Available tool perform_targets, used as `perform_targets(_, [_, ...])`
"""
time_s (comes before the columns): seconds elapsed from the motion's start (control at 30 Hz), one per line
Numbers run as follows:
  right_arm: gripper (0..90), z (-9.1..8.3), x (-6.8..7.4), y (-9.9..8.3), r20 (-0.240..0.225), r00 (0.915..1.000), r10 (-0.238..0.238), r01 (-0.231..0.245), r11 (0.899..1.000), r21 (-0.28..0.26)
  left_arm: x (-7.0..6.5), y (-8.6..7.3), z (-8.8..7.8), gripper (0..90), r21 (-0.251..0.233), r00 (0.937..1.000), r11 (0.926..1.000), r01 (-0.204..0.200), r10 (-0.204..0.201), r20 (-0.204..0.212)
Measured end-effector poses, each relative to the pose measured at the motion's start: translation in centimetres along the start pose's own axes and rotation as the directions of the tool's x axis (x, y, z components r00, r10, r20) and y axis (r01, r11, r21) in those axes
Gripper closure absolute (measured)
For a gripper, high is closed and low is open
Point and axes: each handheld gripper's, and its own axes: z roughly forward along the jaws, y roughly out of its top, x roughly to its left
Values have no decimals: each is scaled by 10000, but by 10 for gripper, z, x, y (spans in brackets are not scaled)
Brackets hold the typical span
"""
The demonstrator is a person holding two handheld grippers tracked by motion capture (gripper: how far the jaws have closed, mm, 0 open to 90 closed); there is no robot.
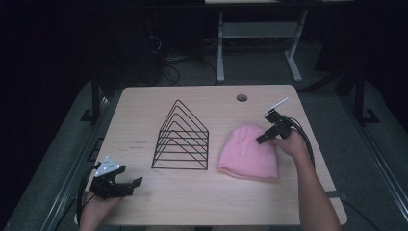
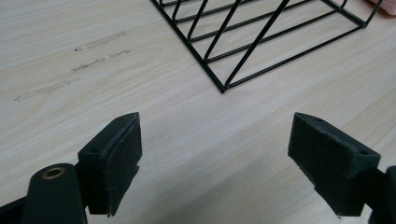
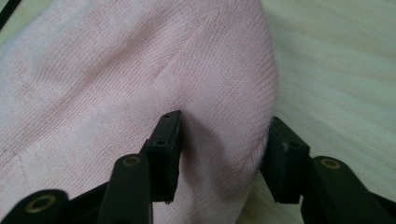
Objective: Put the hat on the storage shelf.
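A pink knit beanie [image 1: 248, 154] lies flat on the wooden table [image 1: 202, 197], right of centre. My right gripper [image 1: 262, 140] comes down on the beanie's upper right edge. In the right gripper view the jaws stand on either side of a bulge of the pink beanie [image 3: 140, 70]. One pad digs into the knit and the other sits against its rim, so my right gripper [image 3: 224, 126] is shut on that fold. My left gripper [image 1: 132, 187] rests low at the table's front left with its jaws wide apart. In its own view, only bare wood lies between the jaws of my left gripper [image 2: 217, 135].
A black wire rack [image 1: 182, 139] with peaked dividers stands in the middle of the table, left of the beanie. Its near corner [image 2: 224, 88] lies just ahead of the left gripper. A round cable hole [image 1: 242, 98] is near the far edge. Dark floor and desk legs lie beyond.
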Motion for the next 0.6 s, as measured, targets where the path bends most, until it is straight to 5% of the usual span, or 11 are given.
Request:
perform_targets(0.47, [675, 3, -6, -6, -508, 9943, 935, -938, 9956, -26, -1, -1, 1, 176, 117, 10000, 9999, -52, 51, 46])
perform_targets(0.6, [727, 3, -11, -10, -992, 9863, 1315, -1337, 9909, -161, 0, -1, 1, 176, 182, 10000, 9998, -26, 25, 39])
